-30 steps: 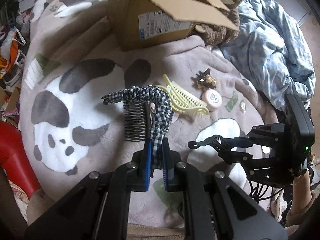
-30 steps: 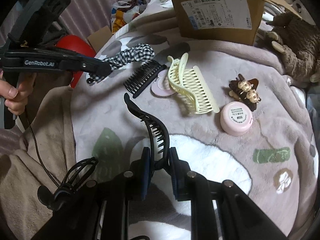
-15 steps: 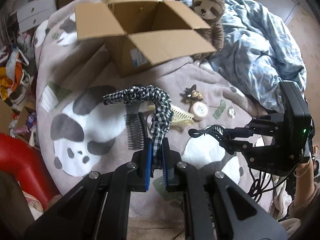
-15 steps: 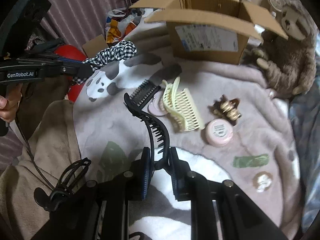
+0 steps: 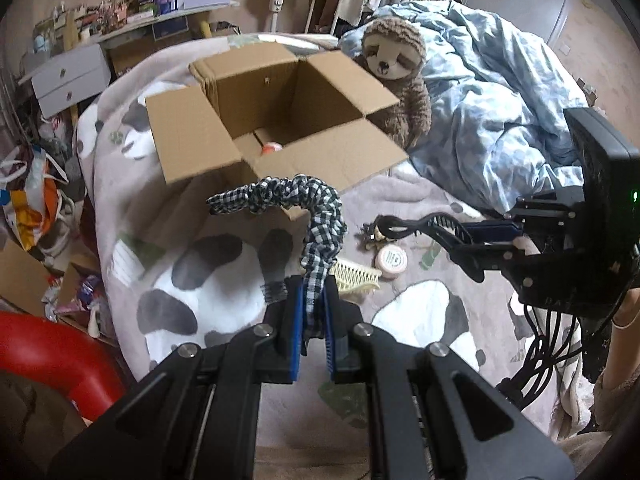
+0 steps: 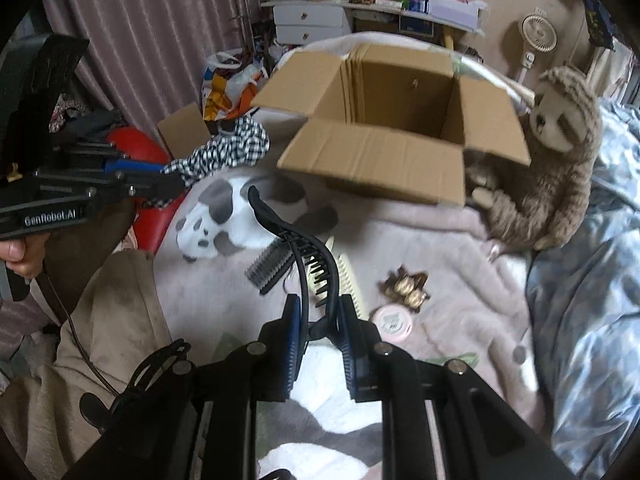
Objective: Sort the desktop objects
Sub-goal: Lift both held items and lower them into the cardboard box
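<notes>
Left gripper (image 5: pixel 311 316): jaws clamped on a scrunchie (image 5: pixel 304 200), black-and-white gingham cloth, gathered and ruffled, rising from the pads and arching left, clear of the blanket (image 5: pixel 420 312), its arch seen in front of the box (image 5: pixel 280 120).

Right gripper (image 6: pixel 320 330): jaws narrow, gripping a black clip (image 6: pixel 296 248), long, curved, glossy, with a row of teeth along one edge and a hooked tip; held in the air above the blanket.

Box: brown cardboard, four flaps spread open, standing on the blanket; a small orange-and-white item sits on its floor, too blurred to name.

On the blanket, near one another: cream clip (image 5: pixel 356 278), toothed; round pink tin (image 5: pixel 391 258); brown clip (image 6: pixel 408 290) with pale ornaments; black comb (image 6: pixel 270 268).

Sloth plush (image 6: pixel 548 160): brown, leaning just beside the box.
</notes>
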Motion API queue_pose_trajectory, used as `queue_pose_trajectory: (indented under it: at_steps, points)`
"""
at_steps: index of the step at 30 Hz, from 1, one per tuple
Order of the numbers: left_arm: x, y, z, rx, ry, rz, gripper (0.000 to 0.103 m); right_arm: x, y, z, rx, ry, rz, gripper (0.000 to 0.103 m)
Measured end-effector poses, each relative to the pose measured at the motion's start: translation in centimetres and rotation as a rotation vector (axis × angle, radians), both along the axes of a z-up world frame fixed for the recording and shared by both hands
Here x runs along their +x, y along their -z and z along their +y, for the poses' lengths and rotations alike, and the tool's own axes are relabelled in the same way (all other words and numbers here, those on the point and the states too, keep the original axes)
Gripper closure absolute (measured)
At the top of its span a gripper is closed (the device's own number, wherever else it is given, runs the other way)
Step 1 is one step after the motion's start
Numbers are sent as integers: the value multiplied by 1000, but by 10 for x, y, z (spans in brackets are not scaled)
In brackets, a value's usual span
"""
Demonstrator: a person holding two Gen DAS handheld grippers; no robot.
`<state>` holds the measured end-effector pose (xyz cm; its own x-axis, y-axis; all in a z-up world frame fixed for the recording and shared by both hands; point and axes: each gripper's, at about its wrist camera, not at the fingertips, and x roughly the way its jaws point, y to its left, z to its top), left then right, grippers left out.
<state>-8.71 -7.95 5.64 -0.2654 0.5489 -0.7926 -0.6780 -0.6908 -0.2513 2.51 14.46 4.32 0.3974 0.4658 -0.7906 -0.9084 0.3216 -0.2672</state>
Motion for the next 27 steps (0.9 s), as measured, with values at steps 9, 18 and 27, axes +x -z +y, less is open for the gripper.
queue_pose_trajectory:
  at_steps: [9, 18, 27]
  points:
    - [-22, -26, 20, 30, 3, 41, 94, 9, -36, 22, 39, 0, -52, 85]
    - [-60, -34, 46, 45, -12, 49, 94, 37, -59, 47, 63, 31, -75, 85]
    - [-104, -22, 66, -6, -53, 45, 94, 74, -72, 88, 86, 86, -73, 85]
